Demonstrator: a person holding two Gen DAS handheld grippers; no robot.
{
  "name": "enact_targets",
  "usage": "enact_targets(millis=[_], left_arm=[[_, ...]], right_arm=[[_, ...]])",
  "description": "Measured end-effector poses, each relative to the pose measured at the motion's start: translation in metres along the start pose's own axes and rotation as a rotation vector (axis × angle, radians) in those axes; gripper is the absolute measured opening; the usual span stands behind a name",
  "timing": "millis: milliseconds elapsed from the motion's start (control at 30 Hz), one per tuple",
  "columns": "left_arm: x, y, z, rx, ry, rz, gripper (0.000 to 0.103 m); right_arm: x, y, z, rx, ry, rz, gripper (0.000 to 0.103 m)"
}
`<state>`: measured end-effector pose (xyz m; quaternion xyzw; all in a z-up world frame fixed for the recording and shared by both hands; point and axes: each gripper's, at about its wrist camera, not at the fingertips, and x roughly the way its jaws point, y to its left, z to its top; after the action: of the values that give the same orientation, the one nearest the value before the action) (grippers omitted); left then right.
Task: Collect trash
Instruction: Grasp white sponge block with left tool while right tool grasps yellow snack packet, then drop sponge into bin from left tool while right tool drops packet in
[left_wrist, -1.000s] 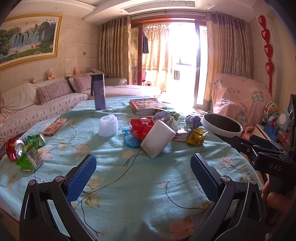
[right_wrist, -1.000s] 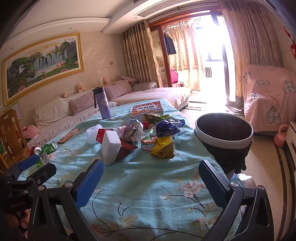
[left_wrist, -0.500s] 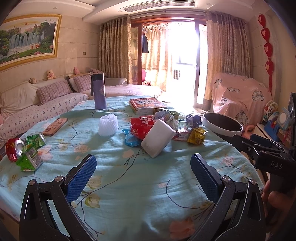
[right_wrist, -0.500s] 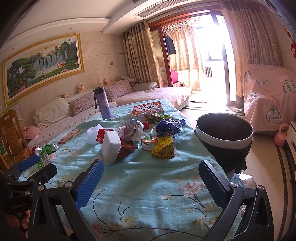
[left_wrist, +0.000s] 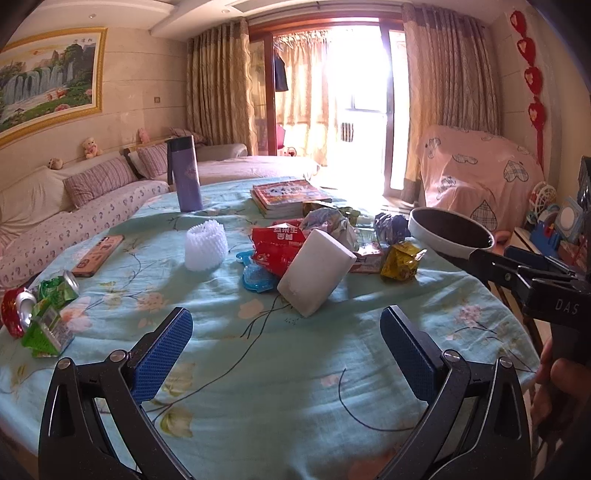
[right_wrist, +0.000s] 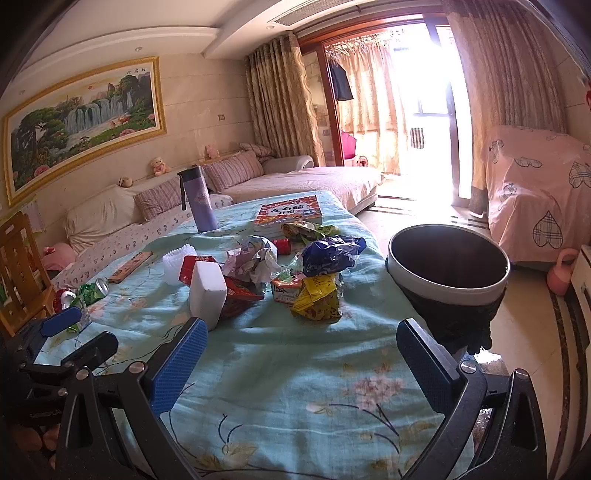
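Observation:
A heap of trash lies mid-table: a white foam block (left_wrist: 316, 271) (right_wrist: 207, 291), a red wrapper (left_wrist: 275, 245) (right_wrist: 236, 291), crumpled paper (right_wrist: 253, 258), a blue bag (right_wrist: 330, 251) and a yellow wrapper (left_wrist: 402, 260) (right_wrist: 317, 297). A white foam net (left_wrist: 206, 245) stands left of it. Crushed cans and green wrappers (left_wrist: 35, 314) lie at the left edge. A bin (right_wrist: 447, 273) (left_wrist: 450, 236) with a black liner stands off the table's right side. My left gripper (left_wrist: 286, 345) and right gripper (right_wrist: 301, 354) are open and empty, short of the heap.
The round table (left_wrist: 258, 369) has a light blue floral cloth. A purple bottle (left_wrist: 184, 173), a stack of books (left_wrist: 286, 195) and a phone (left_wrist: 98, 254) sit on it. A sofa stands behind and a covered chair (right_wrist: 539, 195) right.

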<state>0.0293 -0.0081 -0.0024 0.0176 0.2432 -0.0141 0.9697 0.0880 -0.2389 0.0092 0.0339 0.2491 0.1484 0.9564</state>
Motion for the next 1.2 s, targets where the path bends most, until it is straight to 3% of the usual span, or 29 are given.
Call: enact_targets(millis=[200,367,500,567,667,700,767,1000,1200], left_arm=[[0.037,-0.004,0.013,0.013,0.043,-0.01,0.103],[0.07,-0.013,0.023,0.035,0.073,-0.011,0.103],[0.097,-0.016,0.028,0.041,0.106,-0.013,0.103],[0.108,-0.018,0.029,0.035,0.127,-0.026,0.098],[0.122,-0.02,0.028,0.034,0.176,-0.057,0.078],[0.125,-0.022,0.028,0.033,0.19,-0.069,0.063],[0.131,-0.022,0.027,0.016,0.21,-0.098,0.062],[0.113,-0.02,0.028,-0.011,0.186,-0.15,0.058],[0.096,-0.043,0.03,0.0,0.182,-0.221,0.058]], right_arm=[[0.032,-0.013,0.008,0.041,0.066,0.042,0.101],[0.059,-0.027,0.014,0.097,0.118,0.064,0.092],[0.082,-0.037,0.016,0.134,0.173,0.073,0.079],[0.094,-0.04,0.016,0.142,0.209,0.068,0.071],[0.11,-0.045,0.014,0.175,0.25,0.097,0.056],[0.114,-0.046,0.013,0.182,0.259,0.106,0.043],[0.115,-0.048,0.011,0.192,0.263,0.124,0.031],[0.096,-0.05,0.009,0.189,0.238,0.151,0.03],[0.075,-0.065,0.008,0.212,0.218,0.139,0.03]])
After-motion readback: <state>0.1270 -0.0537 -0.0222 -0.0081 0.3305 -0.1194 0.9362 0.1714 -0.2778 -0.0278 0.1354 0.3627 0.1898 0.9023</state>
